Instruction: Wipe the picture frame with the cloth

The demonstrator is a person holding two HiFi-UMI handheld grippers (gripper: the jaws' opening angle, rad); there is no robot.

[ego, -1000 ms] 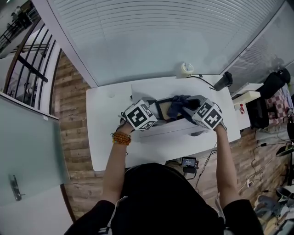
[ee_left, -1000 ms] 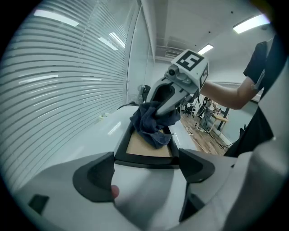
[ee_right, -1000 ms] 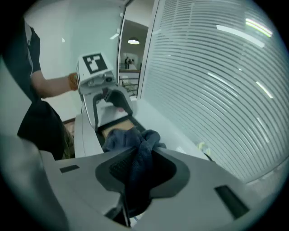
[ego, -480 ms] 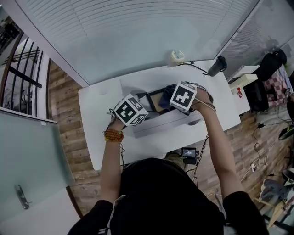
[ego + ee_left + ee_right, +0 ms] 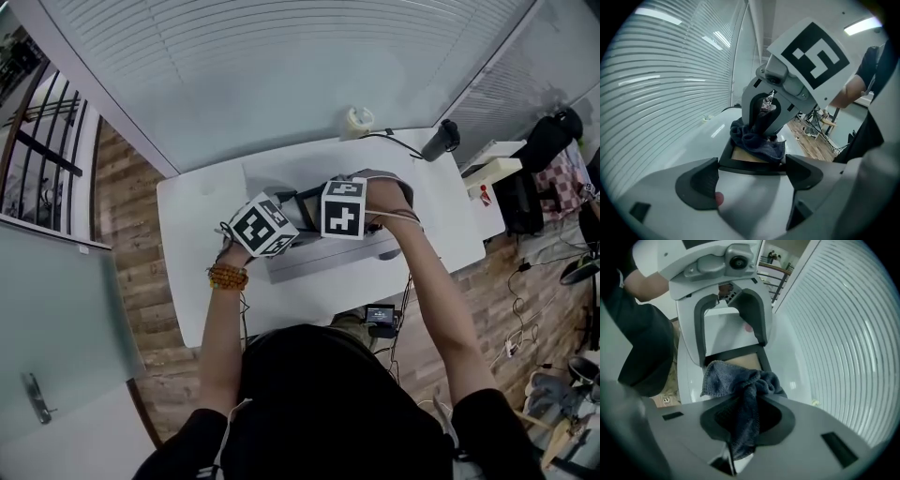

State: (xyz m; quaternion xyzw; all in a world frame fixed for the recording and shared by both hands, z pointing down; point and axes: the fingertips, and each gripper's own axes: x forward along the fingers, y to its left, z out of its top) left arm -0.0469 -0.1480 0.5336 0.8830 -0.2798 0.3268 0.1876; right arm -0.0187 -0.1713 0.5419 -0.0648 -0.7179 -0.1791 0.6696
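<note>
The white counter (image 5: 202,244) carries everything. The picture frame (image 5: 751,162) lies just ahead of my left tongs (image 5: 752,177), which are clenched across its near end. In the last second my right tongs (image 5: 746,414) swung in over the frame and turned downward. Their jaws have just been closing tighter on the dark cloth (image 5: 740,380), which now touches the frame below them. I judge the wiping can begin.
</note>
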